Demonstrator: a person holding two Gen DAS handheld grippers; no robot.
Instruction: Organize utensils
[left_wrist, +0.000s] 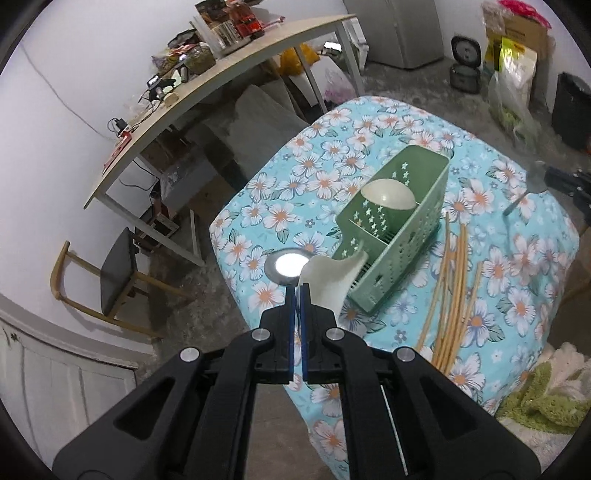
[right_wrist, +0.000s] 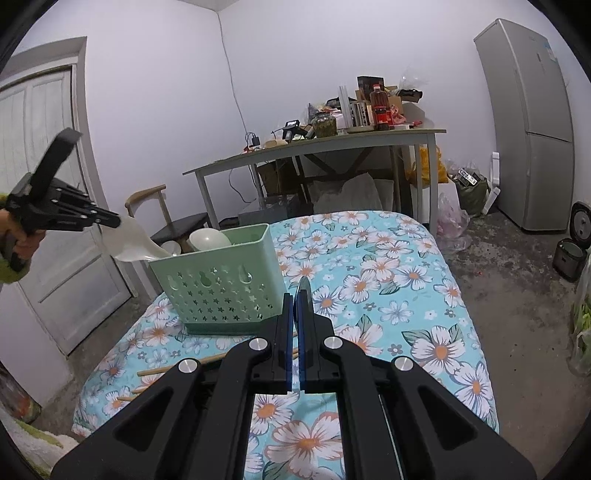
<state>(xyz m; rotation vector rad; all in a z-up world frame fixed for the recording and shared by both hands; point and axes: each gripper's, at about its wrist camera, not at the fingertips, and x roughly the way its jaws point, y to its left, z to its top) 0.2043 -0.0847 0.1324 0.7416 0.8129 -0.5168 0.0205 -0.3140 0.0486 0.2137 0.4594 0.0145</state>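
Just ahead of left gripper (left_wrist: 298, 291), clenched on white spoon (left_wrist: 332, 278) by its handle end, bowl dipping over rim of green caddy (left_wrist: 393, 229), presumably for dropping in beside another pale spoon (left_wrist: 388, 194). Right of caddy, chopsticks (left_wrist: 452, 291) loose on floral cloth (left_wrist: 517, 314). Right gripper (right_wrist: 296, 317) pinching metal utensil (right_wrist: 304, 291) edge-on. No legible writing.

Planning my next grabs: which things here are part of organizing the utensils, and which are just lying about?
Job: green caddy, white spoon in left tool, second spoon inside caddy, chopsticks, metal utensil in right tool, shiny round piece.
Lying about: cluttered desk, fridge, rice cooker, chair.
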